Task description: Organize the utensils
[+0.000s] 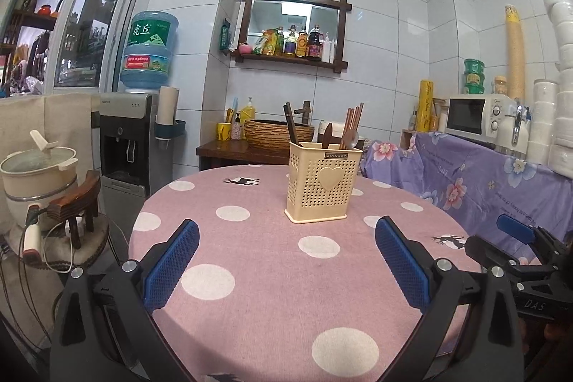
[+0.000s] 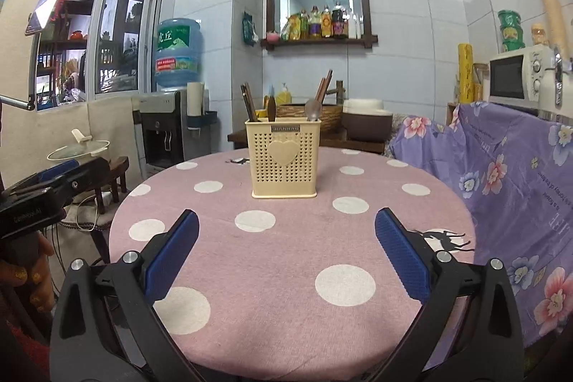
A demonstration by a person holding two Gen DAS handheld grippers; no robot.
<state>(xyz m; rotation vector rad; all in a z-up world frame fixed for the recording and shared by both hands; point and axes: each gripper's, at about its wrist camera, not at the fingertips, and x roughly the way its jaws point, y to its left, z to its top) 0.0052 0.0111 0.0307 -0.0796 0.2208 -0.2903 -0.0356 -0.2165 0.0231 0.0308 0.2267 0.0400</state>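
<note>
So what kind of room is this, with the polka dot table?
Most likely a home kitchen or dining corner. A microwave sits on a covered counter, sauce bottles line a wall shelf, a water dispenser stands by the window, and a utensil holder sits on the round table.

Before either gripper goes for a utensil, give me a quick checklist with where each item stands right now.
1. Left gripper open, nothing between its fingers: ok.
2. Right gripper open, nothing between its fingers: ok.
3. Utensil holder upright on the table: ok.
4. Chopsticks and spoon standing above the holder's rim, reachable: ok.
5. Tablecloth between fingers and holder free of objects: ok.
6. Holder's inner compartments visible: cannot tell.
</note>
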